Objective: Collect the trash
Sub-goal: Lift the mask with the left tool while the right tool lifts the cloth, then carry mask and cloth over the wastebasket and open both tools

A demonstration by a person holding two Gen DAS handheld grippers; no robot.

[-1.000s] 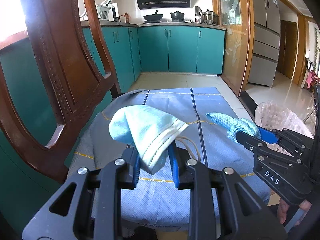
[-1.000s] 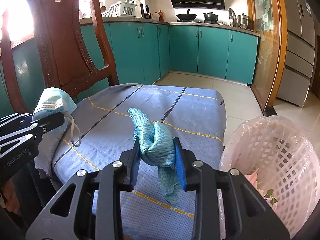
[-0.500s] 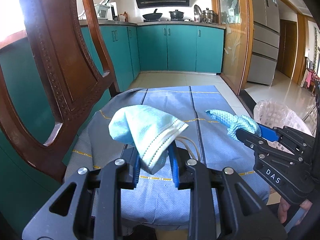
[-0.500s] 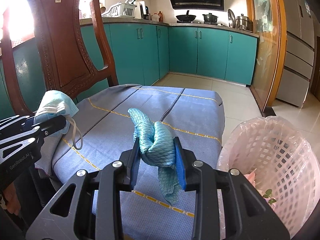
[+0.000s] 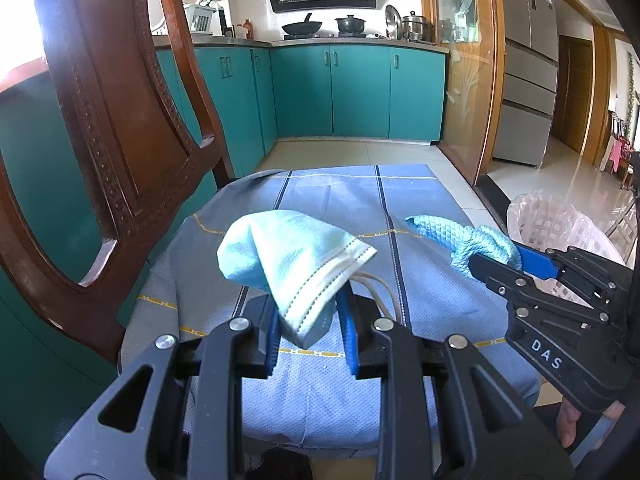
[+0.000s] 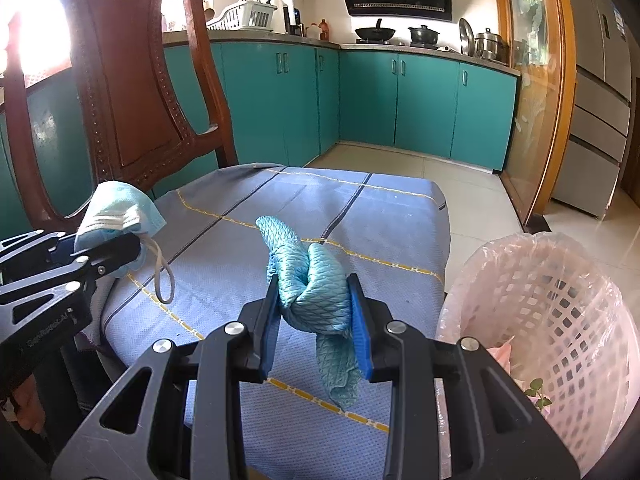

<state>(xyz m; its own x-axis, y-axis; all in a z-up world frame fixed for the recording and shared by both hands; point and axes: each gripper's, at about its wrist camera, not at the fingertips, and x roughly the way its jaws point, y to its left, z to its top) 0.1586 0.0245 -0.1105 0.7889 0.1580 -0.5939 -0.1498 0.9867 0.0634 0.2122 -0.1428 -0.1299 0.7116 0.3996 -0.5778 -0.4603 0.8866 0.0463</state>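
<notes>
Above the chair seat (image 5: 400, 208), I read:
left tongs (image 5: 310, 330): clamped on face mask (image 5: 292, 256), lifted clear for carrying.
right tongs (image 6: 316, 312): pinching knotted cloth (image 6: 310, 280), nearest the bin (image 6: 560, 300), so I'd drop it first.

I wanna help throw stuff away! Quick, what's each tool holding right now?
Left tool: closed on the face mask.
Right tool: closed on the knotted teal cloth.

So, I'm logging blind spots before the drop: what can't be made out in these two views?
- Trash basket contents: right wrist view, mostly hidden by its wall and liner; only a pink scrap and a green sprig show.
- Basket in the left wrist view: right gripper covers it.
- Face mask lower end: left gripper fingers cover it.
- Knotted teal cloth: pinched sides hidden by pads.
- Chair's front edge: grippers hide it.
</notes>
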